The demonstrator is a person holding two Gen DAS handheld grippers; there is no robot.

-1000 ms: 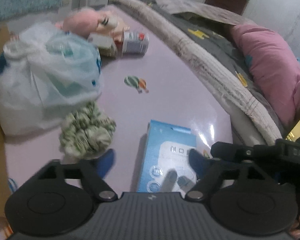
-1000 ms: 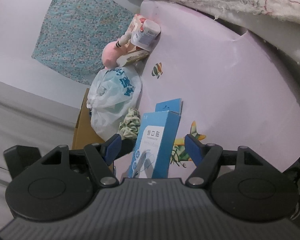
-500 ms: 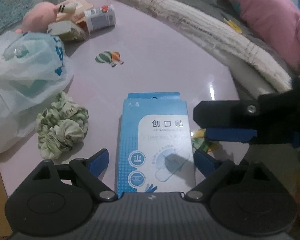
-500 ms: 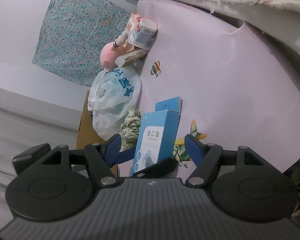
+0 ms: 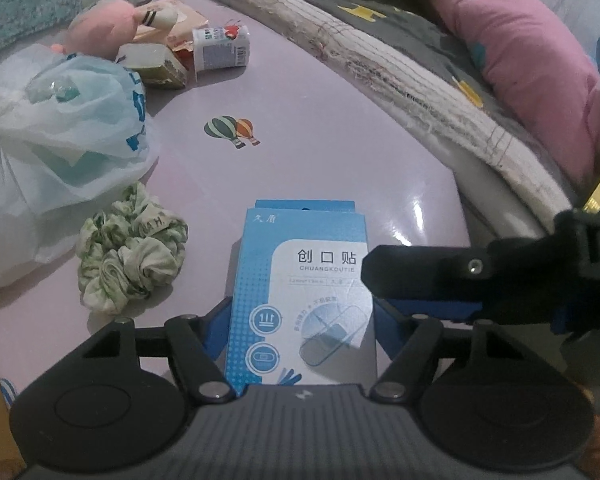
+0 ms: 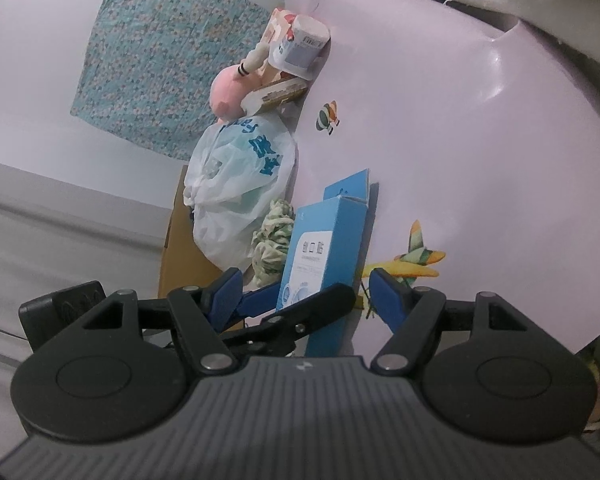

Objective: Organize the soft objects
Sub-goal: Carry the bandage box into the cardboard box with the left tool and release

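A blue bandage box (image 5: 304,292) lies on the pink table (image 5: 308,128), between the open blue fingers of my left gripper (image 5: 300,324). In the right wrist view the box (image 6: 324,248) sits between the open fingers of my right gripper (image 6: 304,292), with the left gripper's finger crossing in front. A green-white scrunchie (image 5: 130,254) lies left of the box. A pink plush toy (image 5: 104,28) rests at the far left of the table. The right gripper's finger (image 5: 420,270) hovers over the box's right edge.
A tied white plastic bag (image 5: 48,128) sits left of the scrunchie. A small white container (image 5: 220,48) and a flat packet (image 5: 156,66) lie by the plush. A bed with a quilt (image 5: 400,64) and a pink pillow (image 5: 532,72) borders the table's right side. A cardboard box (image 6: 180,248) stands beyond the bag.
My left gripper has swung to centre on the blue box and come closer to it. The right gripper has moved in over the box's right edge.
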